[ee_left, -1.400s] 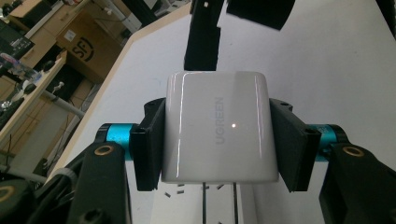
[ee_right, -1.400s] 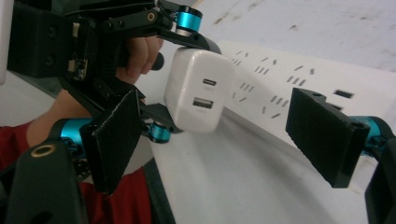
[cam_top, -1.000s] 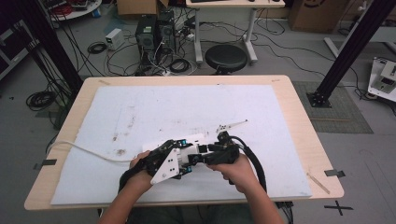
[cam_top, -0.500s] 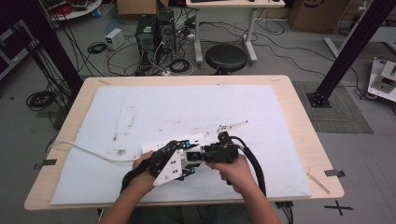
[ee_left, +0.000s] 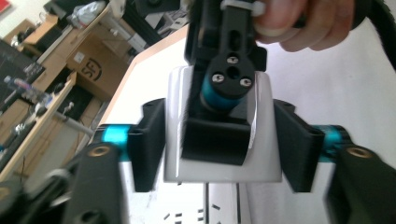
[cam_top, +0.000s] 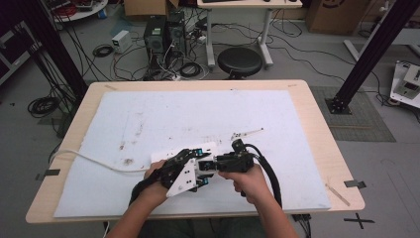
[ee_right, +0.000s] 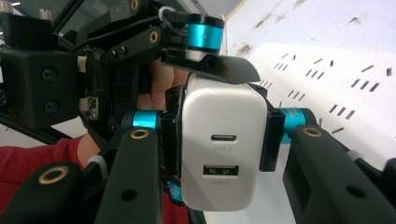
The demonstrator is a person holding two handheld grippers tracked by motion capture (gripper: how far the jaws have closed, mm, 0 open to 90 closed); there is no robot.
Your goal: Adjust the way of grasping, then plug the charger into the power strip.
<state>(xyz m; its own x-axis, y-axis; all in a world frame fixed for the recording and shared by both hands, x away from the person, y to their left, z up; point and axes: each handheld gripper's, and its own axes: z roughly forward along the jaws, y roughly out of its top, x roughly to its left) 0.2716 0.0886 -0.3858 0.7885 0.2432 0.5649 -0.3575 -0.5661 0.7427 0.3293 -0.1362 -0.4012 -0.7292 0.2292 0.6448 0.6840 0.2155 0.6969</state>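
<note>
So the right tool [ee_right: 219, 135] is clamped on a white USB wall charger [ee_right: 223, 149], pads squeezing its two sides, port face with the USB-C and USB-A sockets pointing back at its camera. Its jaws have just been closing onto it. The left tool [ee_left: 219, 149] meets it head-on; its jaws have just been opening, and its pads [ee_left: 149, 140] sit just beside the charger's flanks. Can't tell if they're touching. Past the right tool, a white power strip [ee_right: 336, 88] lies on the white mat [cam_top: 163, 119] covering the desk [cam_top: 322, 124].
</note>
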